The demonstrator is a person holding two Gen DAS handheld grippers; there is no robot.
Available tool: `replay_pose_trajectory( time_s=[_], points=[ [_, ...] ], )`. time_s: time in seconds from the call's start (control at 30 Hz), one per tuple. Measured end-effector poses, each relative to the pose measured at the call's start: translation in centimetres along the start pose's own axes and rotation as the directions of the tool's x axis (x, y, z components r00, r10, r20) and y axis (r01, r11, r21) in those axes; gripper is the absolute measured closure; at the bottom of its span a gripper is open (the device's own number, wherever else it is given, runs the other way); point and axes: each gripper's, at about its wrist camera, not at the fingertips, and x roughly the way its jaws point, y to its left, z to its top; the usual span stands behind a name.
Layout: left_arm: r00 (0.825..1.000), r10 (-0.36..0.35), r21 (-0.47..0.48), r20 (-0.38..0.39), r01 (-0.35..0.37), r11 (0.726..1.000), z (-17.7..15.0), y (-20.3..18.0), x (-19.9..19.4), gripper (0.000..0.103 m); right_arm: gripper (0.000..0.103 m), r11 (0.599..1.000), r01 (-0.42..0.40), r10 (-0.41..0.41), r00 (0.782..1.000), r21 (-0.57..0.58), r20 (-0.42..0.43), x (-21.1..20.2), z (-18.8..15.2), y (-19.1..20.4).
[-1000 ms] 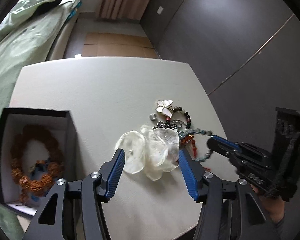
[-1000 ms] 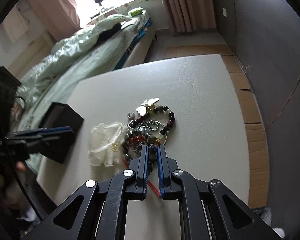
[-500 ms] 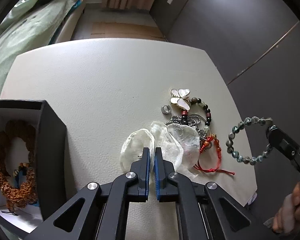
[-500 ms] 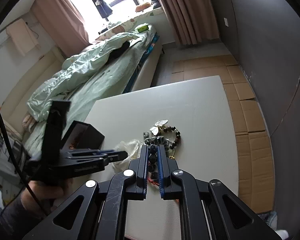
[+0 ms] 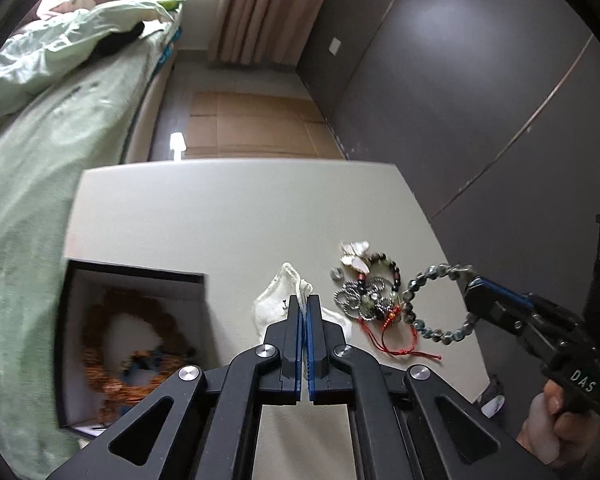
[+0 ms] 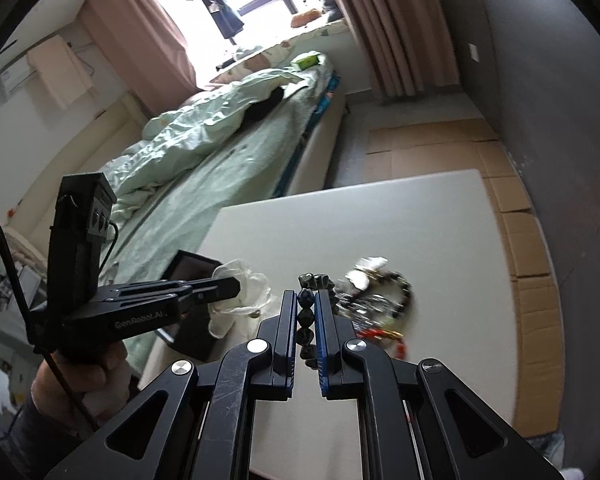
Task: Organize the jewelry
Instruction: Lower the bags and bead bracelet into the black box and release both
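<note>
Tongs in your right hand (image 5: pixel 474 284) clamp a grey-green stone bead bracelet (image 5: pixel 436 304), lifted above the white tabletop (image 5: pixel 236 216). Your left tongs (image 5: pixel 303 304) pinch a translucent white pouch (image 5: pixel 278 300). Near right, tangled jewellery (image 5: pixel 366 290) lies heaped; near left, an open black box (image 5: pixel 140 276) holds brown beads (image 5: pixel 128 344).

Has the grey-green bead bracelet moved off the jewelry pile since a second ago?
Yes. The bead bracelet, clamped in the right gripper, now hangs lifted to the right of the jewelry pile on the table.
</note>
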Motion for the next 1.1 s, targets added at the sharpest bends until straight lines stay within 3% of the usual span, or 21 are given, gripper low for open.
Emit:
replay_pose_trajectory(
  time_s=[0.5,1.0,1.1],
  points=[
    [0.992,0.070,-0.062,0.106,-0.064,0.996,1.0,5.7,-7.0,0.102,0.093,0.984,-0.143,0.140,0.990,-0.102,-0.030,4.4,2.0,9.7],
    [0.984,0.101,-0.117,0.147,-0.084,0.990,0.2,9.9,-10.4,0.102,0.093,0.978,-0.189,0.181,0.979,-0.085,-0.099,9.4,2.4,14.7],
    [0.984,0.094,-0.115,0.151,-0.077,0.990,0.1,10.2,-10.8,0.102,0.066,0.986,-0.162,0.157,0.980,-0.036,-0.123,9.8,2.3,14.1]
  ],
)
